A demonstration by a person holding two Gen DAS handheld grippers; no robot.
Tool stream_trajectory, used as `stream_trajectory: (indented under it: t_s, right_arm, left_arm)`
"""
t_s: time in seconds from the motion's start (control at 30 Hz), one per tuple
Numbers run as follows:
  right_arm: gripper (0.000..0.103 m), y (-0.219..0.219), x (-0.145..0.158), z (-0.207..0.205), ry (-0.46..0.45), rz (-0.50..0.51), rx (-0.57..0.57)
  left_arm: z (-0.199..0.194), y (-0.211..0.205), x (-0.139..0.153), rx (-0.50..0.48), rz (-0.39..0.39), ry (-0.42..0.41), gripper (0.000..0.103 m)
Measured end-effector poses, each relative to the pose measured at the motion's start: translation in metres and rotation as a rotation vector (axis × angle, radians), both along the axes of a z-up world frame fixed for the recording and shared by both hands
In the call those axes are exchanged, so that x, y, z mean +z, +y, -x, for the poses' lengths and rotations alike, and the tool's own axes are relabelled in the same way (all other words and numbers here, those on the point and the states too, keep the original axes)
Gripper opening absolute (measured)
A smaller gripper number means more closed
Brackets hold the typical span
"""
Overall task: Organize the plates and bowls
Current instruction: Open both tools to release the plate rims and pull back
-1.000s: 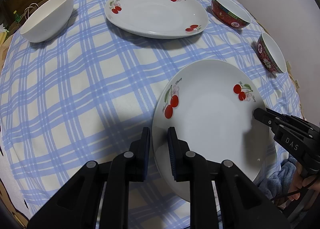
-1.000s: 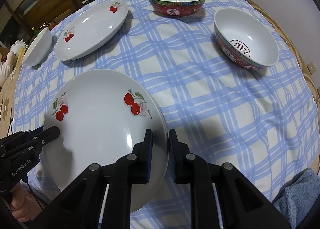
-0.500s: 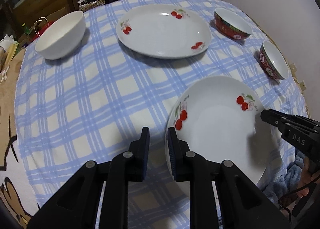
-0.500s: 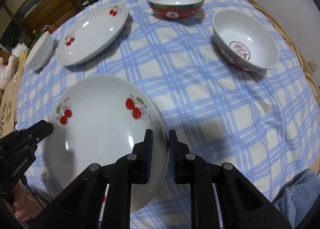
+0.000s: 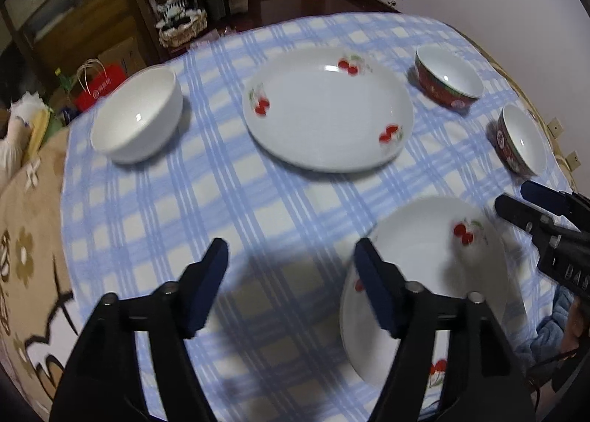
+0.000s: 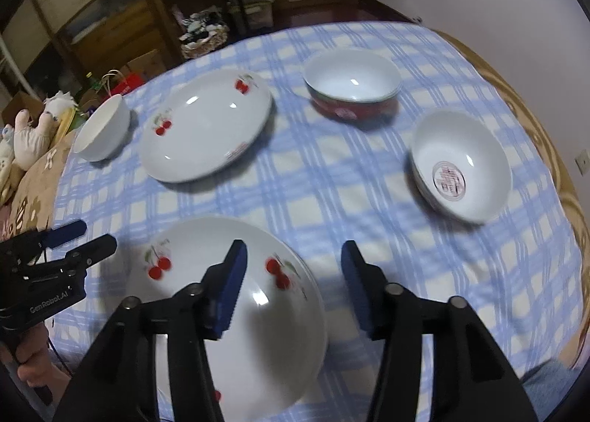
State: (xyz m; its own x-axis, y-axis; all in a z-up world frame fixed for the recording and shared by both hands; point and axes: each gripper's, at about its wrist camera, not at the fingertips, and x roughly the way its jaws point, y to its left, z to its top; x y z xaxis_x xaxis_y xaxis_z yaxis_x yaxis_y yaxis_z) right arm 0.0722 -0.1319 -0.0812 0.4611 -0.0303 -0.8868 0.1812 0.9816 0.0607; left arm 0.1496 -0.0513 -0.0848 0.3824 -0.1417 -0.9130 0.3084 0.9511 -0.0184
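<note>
- A round tabletop (image 5: 258, 208) under a blue-and-white checked cloth stands in a dim room, with wooden shelving and a basket on the floor behind it.
- The crockery lies spread out singly, nothing stacked yet: a plain white bowl (image 5: 138, 119) at the far left, a far cherry plate (image 5: 328, 108) in the middle, and two red-sided bowls at the right, the far red bowl (image 6: 352, 84) and the near red bowl (image 6: 461, 167), well apart from each other.
- The near cherry plate (image 6: 236, 311) rests flat on the cloth at the near edge, right in front of the person; judging by that, it has been set down here as the base for a stack, or simply parked.
- The left gripper (image 5: 291, 282) has just been opening: its jaws stand wide apart, with nothing between them, and one jaw hangs over the plate's left rim without pressing it.
- The right gripper (image 6: 291, 285) has likewise just been opening; its jaws are spread wide, over the plate's right rim, and grip nothing.
- Each gripper shows at the edge of the other's view, flanking the plate on either side.
- The likely next job is to fetch the far cherry plate or gather the bowls.
</note>
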Motion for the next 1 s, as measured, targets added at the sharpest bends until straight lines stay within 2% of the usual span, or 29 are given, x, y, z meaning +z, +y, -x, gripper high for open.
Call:
stream_trajectory:
  t_s: [0.03, 0.1, 0.3, 0.47, 0.53, 0.67, 1.0]
  right_arm:
    - [0.070, 0.003, 0.001, -0.004, 0.003, 0.000, 0.023]
    - [0.086, 0.009, 0.002, -0.014, 0.011, 0.029, 0.053]
    - [0.101, 0.012, 0.003, -0.042, 0.010, 0.075, 0.062]
    - [0.103, 0.005, 0.018, -0.060, -0.145, 0.047, 0.029]
    - [0.103, 0.001, 0.021, -0.072, -0.168, 0.031, 0.020]
    - [0.103, 0.000, 0.025, -0.097, -0.165, 0.044, 0.029]
    - [0.103, -0.004, 0.020, -0.150, -0.124, 0.016, 0.031]
  left_arm:
    - [-0.004, 0.000, 0.003, -0.001, 0.013, 0.006, 0.076]
    - [-0.013, -0.001, 0.006, 0.000, 0.032, 0.021, 0.080]
    - [-0.039, 0.004, 0.009, 0.030, 0.029, 0.021, 0.081]
    - [-0.067, 0.016, 0.009, 0.077, 0.057, 0.020, 0.081]
    - [-0.081, 0.019, 0.008, 0.060, 0.111, 0.043, 0.081]
    - [-0.105, 0.024, 0.006, 0.081, 0.149, 0.046, 0.081]
    - [-0.148, 0.010, 0.004, 0.061, 0.117, 0.008, 0.081]
